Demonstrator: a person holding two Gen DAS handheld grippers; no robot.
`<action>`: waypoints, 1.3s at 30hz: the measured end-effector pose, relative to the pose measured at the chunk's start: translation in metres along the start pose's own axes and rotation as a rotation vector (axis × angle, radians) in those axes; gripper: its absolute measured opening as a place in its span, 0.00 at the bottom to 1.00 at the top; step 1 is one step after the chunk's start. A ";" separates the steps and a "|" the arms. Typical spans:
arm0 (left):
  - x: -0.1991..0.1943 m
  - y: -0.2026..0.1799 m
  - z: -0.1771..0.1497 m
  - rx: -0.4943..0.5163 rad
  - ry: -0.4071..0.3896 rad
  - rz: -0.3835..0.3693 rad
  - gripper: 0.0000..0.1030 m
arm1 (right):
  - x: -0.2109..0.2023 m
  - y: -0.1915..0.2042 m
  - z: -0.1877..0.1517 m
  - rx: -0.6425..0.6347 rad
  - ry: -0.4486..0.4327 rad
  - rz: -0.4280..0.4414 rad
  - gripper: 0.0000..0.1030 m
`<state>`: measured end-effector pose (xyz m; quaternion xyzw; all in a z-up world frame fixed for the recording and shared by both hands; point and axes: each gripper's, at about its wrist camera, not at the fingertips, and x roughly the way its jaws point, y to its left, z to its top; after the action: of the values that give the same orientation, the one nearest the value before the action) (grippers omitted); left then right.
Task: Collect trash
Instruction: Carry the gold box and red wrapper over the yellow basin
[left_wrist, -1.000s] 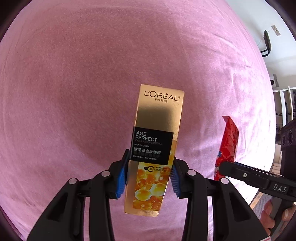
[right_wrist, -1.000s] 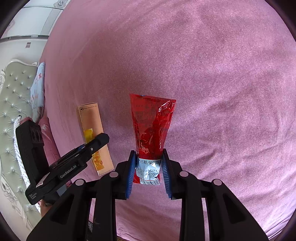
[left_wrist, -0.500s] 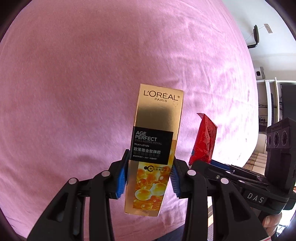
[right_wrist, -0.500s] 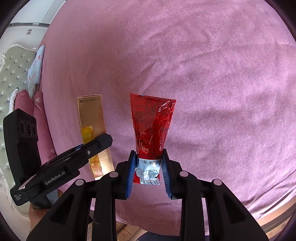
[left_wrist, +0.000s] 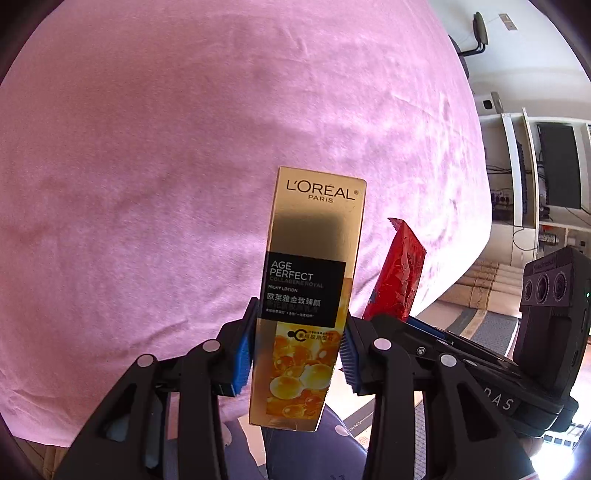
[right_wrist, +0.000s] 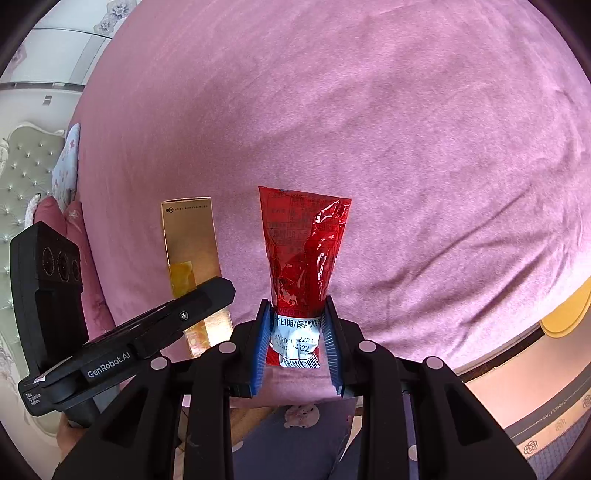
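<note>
My left gripper (left_wrist: 295, 347) is shut on a gold L'Oréal carton (left_wrist: 310, 258), held upright above the pink bed cover (left_wrist: 147, 147). My right gripper (right_wrist: 297, 343) is shut on a red foil wrapper (right_wrist: 301, 251), gripped at its white-labelled lower end. The wrapper also shows in the left wrist view (left_wrist: 400, 273), right of the carton. The carton also shows in the right wrist view (right_wrist: 192, 240), left of the wrapper, partly behind the left gripper's body. Both items hang above the near edge of the bed.
A tufted headboard (right_wrist: 26, 173) and pillows (right_wrist: 66, 158) lie at the far left in the right wrist view. Shelving with a dark monitor (left_wrist: 557, 166) stands past the bed's right side. Floor and a patterned rug (right_wrist: 546, 424) show below the bed edge.
Both grippers have drawn back toward the near edge of the bed with their items still held. Floor and room now show below and beside the bed. The two grippers sit closer together.
</note>
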<state>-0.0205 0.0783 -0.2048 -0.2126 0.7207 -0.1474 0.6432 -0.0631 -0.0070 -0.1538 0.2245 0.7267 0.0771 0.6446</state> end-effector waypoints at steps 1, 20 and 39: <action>0.005 -0.012 -0.002 0.012 0.010 0.002 0.38 | -0.008 -0.012 -0.005 0.014 -0.013 0.003 0.26; 0.142 -0.276 -0.101 0.295 0.164 0.046 0.39 | -0.145 -0.298 -0.088 0.288 -0.150 0.046 0.26; 0.286 -0.447 -0.177 0.570 0.366 0.099 0.38 | -0.173 -0.494 -0.146 0.587 -0.232 0.075 0.29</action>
<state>-0.1668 -0.4616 -0.2120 0.0411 0.7633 -0.3474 0.5432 -0.3049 -0.4932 -0.1732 0.4348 0.6307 -0.1384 0.6277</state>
